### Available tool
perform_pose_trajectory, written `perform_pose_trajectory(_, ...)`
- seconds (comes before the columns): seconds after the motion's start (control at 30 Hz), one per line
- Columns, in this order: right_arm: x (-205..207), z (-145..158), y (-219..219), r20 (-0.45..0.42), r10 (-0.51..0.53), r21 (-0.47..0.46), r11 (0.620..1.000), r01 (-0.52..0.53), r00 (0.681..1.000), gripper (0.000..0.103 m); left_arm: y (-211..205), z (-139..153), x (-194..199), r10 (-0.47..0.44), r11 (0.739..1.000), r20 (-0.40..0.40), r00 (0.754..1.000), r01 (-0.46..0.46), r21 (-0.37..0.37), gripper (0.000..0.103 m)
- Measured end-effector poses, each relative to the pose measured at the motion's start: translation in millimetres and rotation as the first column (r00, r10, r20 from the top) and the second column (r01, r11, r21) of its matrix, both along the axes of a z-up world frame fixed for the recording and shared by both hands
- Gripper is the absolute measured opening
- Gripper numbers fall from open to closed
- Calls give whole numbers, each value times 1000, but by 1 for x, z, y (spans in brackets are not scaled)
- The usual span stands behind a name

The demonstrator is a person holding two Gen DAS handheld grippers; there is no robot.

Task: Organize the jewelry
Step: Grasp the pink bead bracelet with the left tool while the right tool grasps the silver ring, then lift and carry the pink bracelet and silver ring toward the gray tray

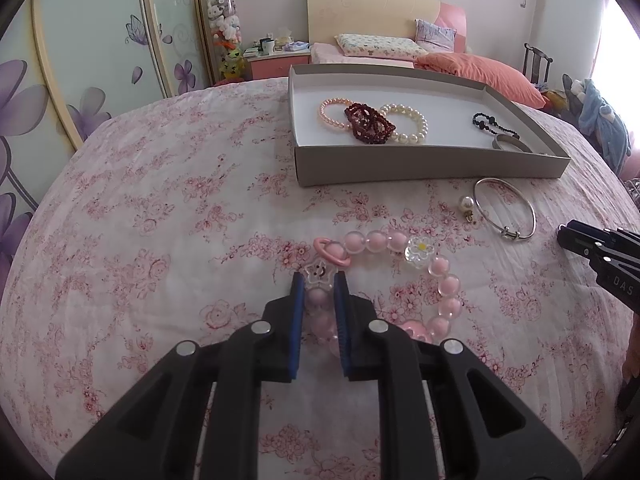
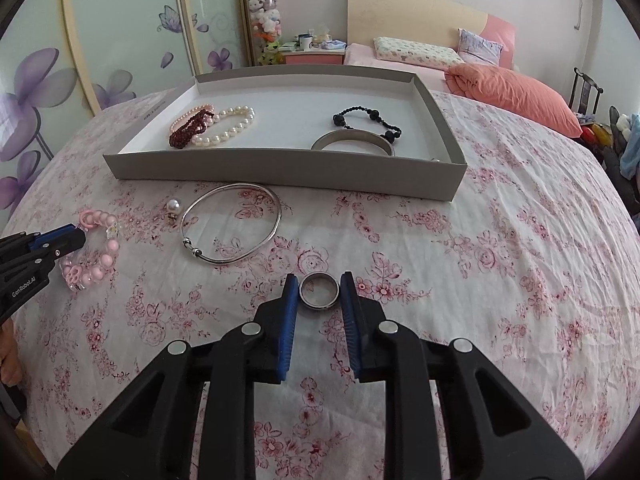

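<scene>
A: In the left wrist view, our left gripper [image 1: 319, 280] is closed around the pink bead bracelet [image 1: 400, 284]. The blue pads [image 1: 298, 300] press the beads just under the clear star charm [image 1: 318, 275]. The rest of the loop lies on the floral bedspread [image 1: 160, 220], curving toward 2 o'clock from the fingertips.

B: And the grey tray [image 1: 420, 160] is at 1 o'clock. Inside we see a pink pearl bracelet [image 1: 332, 114], a dark red bead bracelet [image 1: 370, 124] across it, a white pearl bracelet [image 1: 408, 124], a black bead bracelet [image 1: 490, 124] and part of a wide metal bangle [image 1: 510, 145].

A: In front of the tray lie a thin silver bangle [image 1: 505, 210] and a pearl earring [image 1: 466, 204]. Our right gripper [image 1: 576, 238] enters at 3 o'clock, but here we cannot tell how its jaws stand.

B: The right wrist view shows it. The right gripper [image 2: 319, 282] has its jaws apart, with a metal ring [image 2: 319, 291] lying between the fingertips; the pads are very near it, but we cannot say if they touch. This ring is not visible from the left camera.

A: There the tray [image 2: 280, 170] is at 12 o'clock, the thin silver bangle [image 2: 231, 224] at 11 o'clock, and the left gripper [image 2: 78, 236] with the pink bead bracelet [image 2: 96, 252] at 9 o'clock.
</scene>
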State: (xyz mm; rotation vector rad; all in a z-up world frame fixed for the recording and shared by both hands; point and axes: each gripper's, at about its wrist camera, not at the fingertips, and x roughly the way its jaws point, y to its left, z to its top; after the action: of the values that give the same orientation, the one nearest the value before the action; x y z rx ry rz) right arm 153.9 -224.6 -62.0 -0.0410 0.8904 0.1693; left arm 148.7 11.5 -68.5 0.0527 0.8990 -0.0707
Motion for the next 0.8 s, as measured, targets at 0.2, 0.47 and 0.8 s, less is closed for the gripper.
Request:
perform_pose_trajectory(0.2, -2, 1, -3, 0, -13, 14, 1000, 13, 1000, 23, 6, 3, 0, 6, 999, -12, 1000, -6, -53, 15)
perform_pose_trajectory(0.47, -8, 7, -7, 27, -21, 34, 999, 20, 999, 23, 18, 15, -7, 18, 987, 23, 1000, -14, -162, 15)
perform_pose_trajectory(0.8, -12, 16, -7, 62, -17, 47, 999, 14, 998, 23, 21, 34, -16, 6, 971, 90, 996, 15, -237, 15)
